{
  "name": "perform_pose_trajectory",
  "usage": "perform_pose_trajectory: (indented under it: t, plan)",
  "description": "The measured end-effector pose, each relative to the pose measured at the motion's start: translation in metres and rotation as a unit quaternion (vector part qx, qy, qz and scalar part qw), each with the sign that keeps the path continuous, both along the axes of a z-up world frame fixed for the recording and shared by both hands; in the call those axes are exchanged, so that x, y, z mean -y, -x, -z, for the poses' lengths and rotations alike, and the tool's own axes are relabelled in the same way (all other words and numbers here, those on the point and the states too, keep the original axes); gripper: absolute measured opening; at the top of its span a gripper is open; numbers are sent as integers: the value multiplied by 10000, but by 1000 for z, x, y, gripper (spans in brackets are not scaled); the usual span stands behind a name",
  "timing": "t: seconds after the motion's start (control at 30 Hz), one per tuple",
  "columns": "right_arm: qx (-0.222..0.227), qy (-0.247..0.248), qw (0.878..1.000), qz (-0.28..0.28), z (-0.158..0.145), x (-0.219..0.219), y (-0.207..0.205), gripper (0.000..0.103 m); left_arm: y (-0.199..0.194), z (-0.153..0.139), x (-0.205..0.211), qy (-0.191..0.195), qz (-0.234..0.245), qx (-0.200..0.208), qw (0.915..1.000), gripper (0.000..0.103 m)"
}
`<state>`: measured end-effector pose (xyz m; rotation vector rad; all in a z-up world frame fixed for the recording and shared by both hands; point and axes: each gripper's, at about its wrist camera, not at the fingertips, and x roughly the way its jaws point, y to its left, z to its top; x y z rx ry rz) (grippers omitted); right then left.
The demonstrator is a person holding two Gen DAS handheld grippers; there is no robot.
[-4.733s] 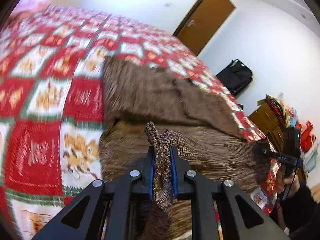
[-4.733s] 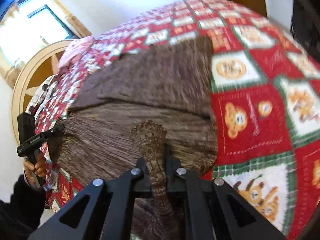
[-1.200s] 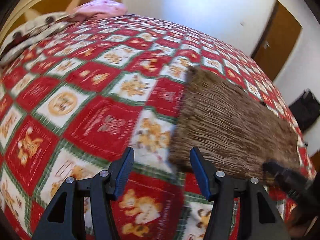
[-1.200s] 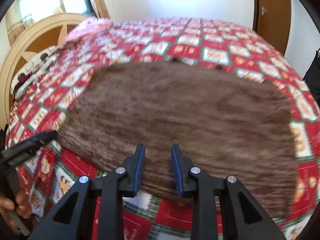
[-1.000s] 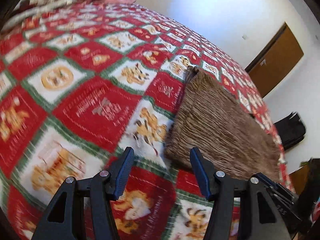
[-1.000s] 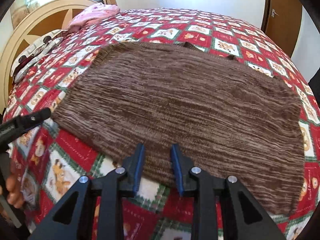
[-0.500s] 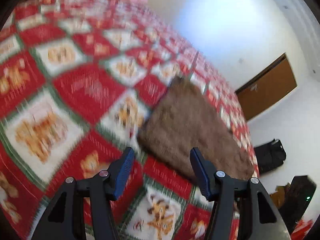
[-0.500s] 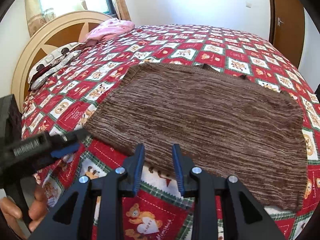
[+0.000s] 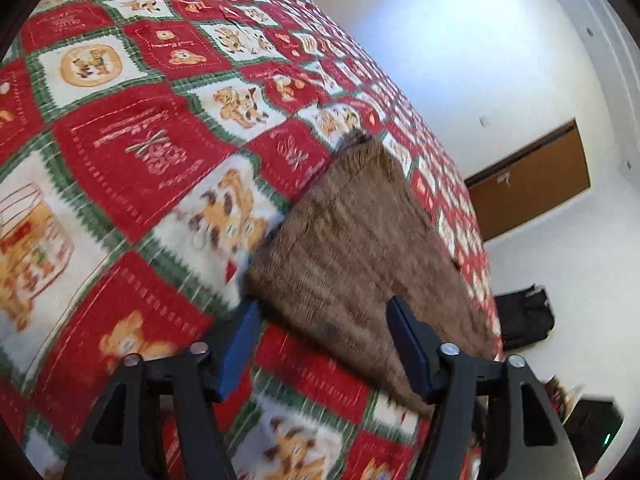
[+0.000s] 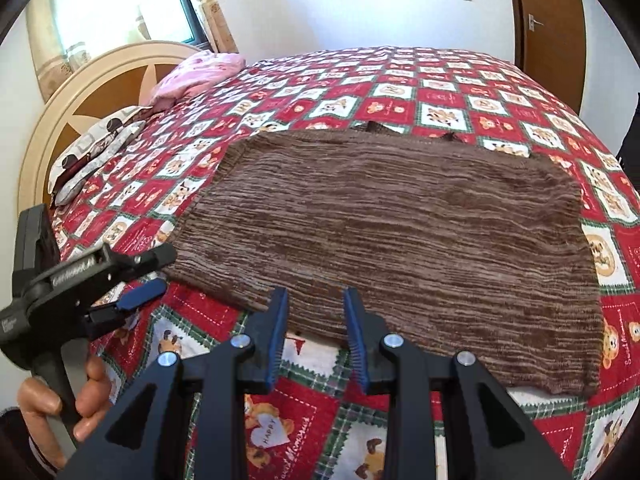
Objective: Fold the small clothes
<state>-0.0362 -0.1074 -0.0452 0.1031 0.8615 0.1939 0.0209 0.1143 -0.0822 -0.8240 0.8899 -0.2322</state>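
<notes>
Brown ribbed knit garment (image 10: 400, 232) lies flat on the bed, folded into a rough rectangle, on a red/white/green teddy-bear quilt (image 10: 440, 96). In the right wrist view it fills the centre; near edge runs from 9 o'clock down to 5 o'clock, far edge straight across at 12 with two small dark bits poking out. Left edge slants, right edge near-straight, lower right corner at 4 o'clock.

Right gripper (image 10: 314, 332) is parted, nothing between the blue pads, tips just at the garment's near edge at 6 o'clock; touching or just above, cannot tell.

Left gripper (image 10: 136, 276) shows at 9 o'clock in the right view, held in a hand (image 10: 52, 404), jaws apart, tips at the garment's near-left corner. In its own view the left gripper (image 9: 320, 344) is spread wide and holds nothing, the garment (image 9: 360, 248) corner sitting between the fingers, blurred. Contact unclear.

Open room: wide bare quilt (image 9: 120, 140) left of the garment toward 9–11 o'clock, more beyond the far edge, a narrower strip on the right. Pink pillow (image 10: 196, 72) and patterned pillow (image 10: 92, 148) at 10 o'clock by the headboard (image 10: 88, 80), well apart from the garment. Brown door (image 10: 552, 28) at 1 o'clock; black bag (image 9: 524, 316) on the floor past the bed at 3 o'clock in the left view.
</notes>
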Motion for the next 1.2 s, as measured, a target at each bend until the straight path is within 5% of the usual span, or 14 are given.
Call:
perform_pose_trajectory:
  t: [0.13,0.23,0.3,0.37,0.53,0.73,1.0,1.2]
  plan:
    - [59,-177,9998,41,-5,3,2,33,-4,2,-7,311,-425,145,9985,68]
    - [90,-90,9999,14,-11,0,-1,33,-2,-1,-1,-36,-309,362,9989,68]
    - [126,57,9999,12,-17,-2,-10,33,-1,-2,4,-251,-194,525,9981,35]
    - [130,47,9999,20,-23,-2,-24,33,-4,4,4,-235,-85,464,9986,20]
    - [98,-304,9994,-98,-34,-15,-77,52,-3,10,-4,-386,-221,509,9977,18]
    - [-144,-486,9984,-239,-24,-58,-153,56,-5,11,-4,-507,-196,598,9967,18]
    - [-422,899,9942,-407,21,-138,-220,59,-8,11,1,-808,-245,797,9932,18]
    - [-482,1735,9830,-358,47,-159,-229,69,-7,13,0,-823,-281,837,9927,18]
